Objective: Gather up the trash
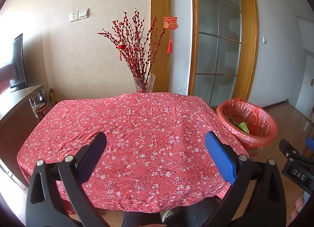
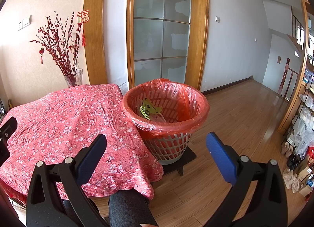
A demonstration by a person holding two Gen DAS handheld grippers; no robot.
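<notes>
A waste basket (image 2: 166, 146) lined with a red plastic bag (image 2: 196, 107) stands on the floor at the table's right side. Green and yellow trash (image 2: 149, 108) lies inside it; the trash also shows in the left wrist view (image 1: 242, 125). My left gripper (image 1: 156, 142) is open and empty above the table with the pink flowered cloth (image 1: 127, 128). My right gripper (image 2: 157, 144) is open and empty, near the basket's front. No trash shows on the cloth.
A glass vase of red branches (image 1: 144, 84) stands at the table's far edge. A wooden-framed glass door (image 2: 162, 30) is behind the basket. Shelves with bags and shoes (image 2: 302, 128) line the right. A TV cabinet (image 1: 17, 109) stands left. The person's leg (image 2: 127, 207) is below.
</notes>
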